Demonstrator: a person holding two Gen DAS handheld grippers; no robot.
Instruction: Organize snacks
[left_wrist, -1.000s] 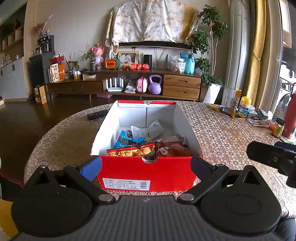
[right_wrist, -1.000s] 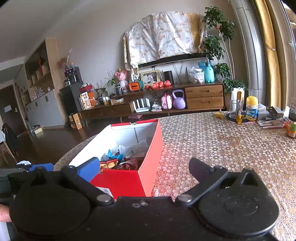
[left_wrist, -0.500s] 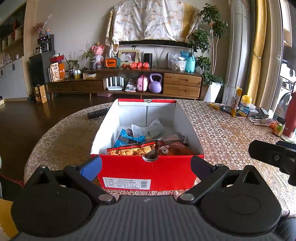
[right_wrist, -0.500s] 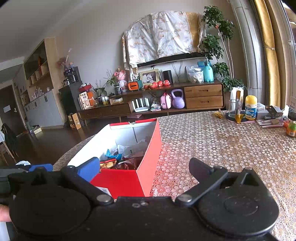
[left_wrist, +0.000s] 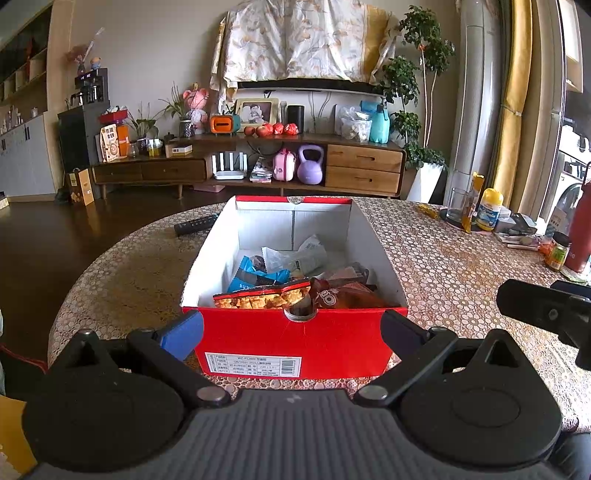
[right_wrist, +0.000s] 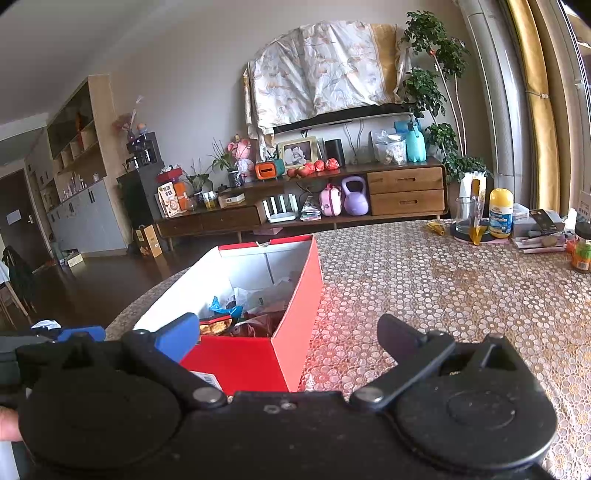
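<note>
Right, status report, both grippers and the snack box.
Left gripper open, empty. Right gripper open, empty. Red shoebox on table, snack packets inside. Nothing blocking.

Left claw spread wide before the red box of snack packets on the table

Left wrist view sits low at the table's near edge, facing the red box head-on, close. Right wrist view looks from further right, box at left. Both views share box, table, sideboard.
</note>
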